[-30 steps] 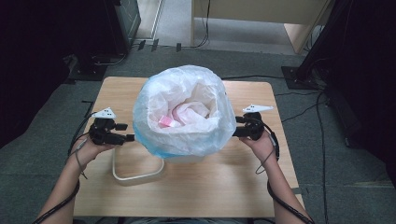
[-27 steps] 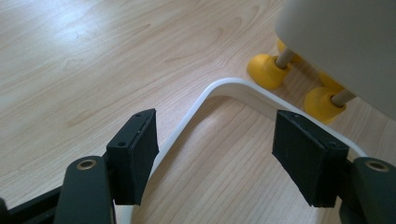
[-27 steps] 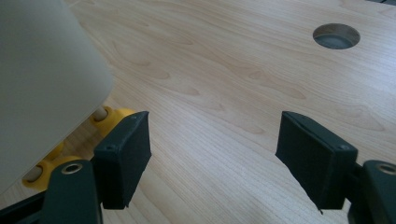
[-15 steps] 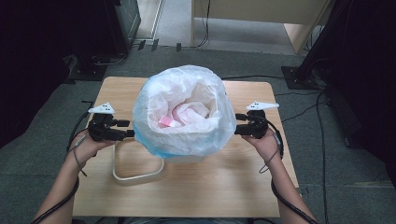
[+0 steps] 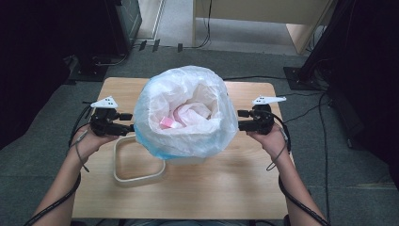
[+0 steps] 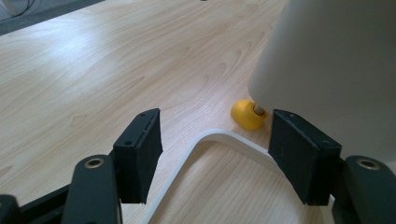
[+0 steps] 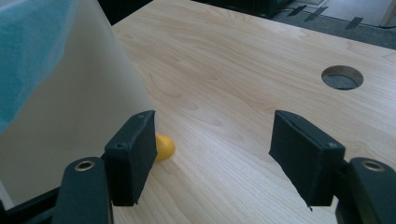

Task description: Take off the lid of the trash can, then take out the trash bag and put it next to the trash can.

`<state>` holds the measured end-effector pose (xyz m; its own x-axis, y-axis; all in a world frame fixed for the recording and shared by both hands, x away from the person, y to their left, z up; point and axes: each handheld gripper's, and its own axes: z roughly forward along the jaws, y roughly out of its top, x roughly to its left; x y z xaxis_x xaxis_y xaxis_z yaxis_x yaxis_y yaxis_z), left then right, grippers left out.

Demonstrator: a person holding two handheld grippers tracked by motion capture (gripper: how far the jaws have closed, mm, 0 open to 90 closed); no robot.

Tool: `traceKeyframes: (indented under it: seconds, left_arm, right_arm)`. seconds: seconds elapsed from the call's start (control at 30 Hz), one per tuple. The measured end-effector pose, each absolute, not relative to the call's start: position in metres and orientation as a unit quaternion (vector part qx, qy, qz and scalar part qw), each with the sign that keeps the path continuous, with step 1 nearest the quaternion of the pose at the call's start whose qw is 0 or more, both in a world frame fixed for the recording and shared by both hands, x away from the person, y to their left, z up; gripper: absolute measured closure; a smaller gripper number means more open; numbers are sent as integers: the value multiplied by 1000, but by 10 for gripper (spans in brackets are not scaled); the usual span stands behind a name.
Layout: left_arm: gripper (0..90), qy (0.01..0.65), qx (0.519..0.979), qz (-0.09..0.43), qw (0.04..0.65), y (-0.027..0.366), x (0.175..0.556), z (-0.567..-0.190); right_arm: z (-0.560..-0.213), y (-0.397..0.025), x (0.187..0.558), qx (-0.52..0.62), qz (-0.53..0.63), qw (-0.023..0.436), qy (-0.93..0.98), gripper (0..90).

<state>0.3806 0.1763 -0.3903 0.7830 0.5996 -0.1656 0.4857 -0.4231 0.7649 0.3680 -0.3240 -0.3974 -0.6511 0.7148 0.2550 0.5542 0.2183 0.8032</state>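
Observation:
A white waste bin [image 5: 188, 157] lined with a translucent plastic bag [image 5: 186, 113] stands mid-table, with crumpled pink and white trash [image 5: 181, 117] inside. Its pale wall [image 6: 336, 70] and a yellow foot [image 6: 248, 114] show in the left gripper view; the wall [image 7: 74, 121] and another yellow foot [image 7: 164, 147] show in the right gripper view. My left gripper [image 5: 126, 123] is open at the bin's left side, my right gripper [image 5: 241, 120] open at its right side. Neither holds anything. A white ring frame [image 5: 136, 162] lies on the table beside the bin's left front.
The wooden table [image 5: 226, 188] has a round cable hole [image 7: 342, 77] near the right gripper. The ring frame's rail [image 6: 205, 144] runs between the left jaws. Dark stands and cables surround the table on grey carpet [image 5: 357, 169].
Both grippers have risen slightly and edged away from the person along the bin's sides. The bin and bag have stayed put.

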Motion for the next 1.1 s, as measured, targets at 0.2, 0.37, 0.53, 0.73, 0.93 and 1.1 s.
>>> traceKeyframes:
  seconds: [0.2, 0.37, 0.53, 0.73, 0.93, 1.1]
  left_arm:
    - [382, 316, 836, 61, 445, 174, 381, -380]
    - [368, 322, 842, 57, 429, 170, 385, -372]
    - [358, 312, 843, 56, 436, 168, 386, -367]
    - [380, 305, 843, 57, 439, 168, 387, -359]
    - [378, 302, 832, 62, 462, 168, 390, -352]
    - [373, 294, 845, 56, 443, 161, 390, -344]
  right_arm:
    - [-388, -321, 368, 393, 470, 89, 785, 325]
    - [-380, -318, 368, 379, 471, 87, 792, 331]
    - [-371, -313, 367, 369, 469, 87, 798, 332]
    - [-360, -309, 366, 356, 463, 87, 807, 338]
    - [-351, -306, 366, 347, 463, 83, 811, 341]
    - [-341, -304, 364, 338, 461, 86, 816, 344]
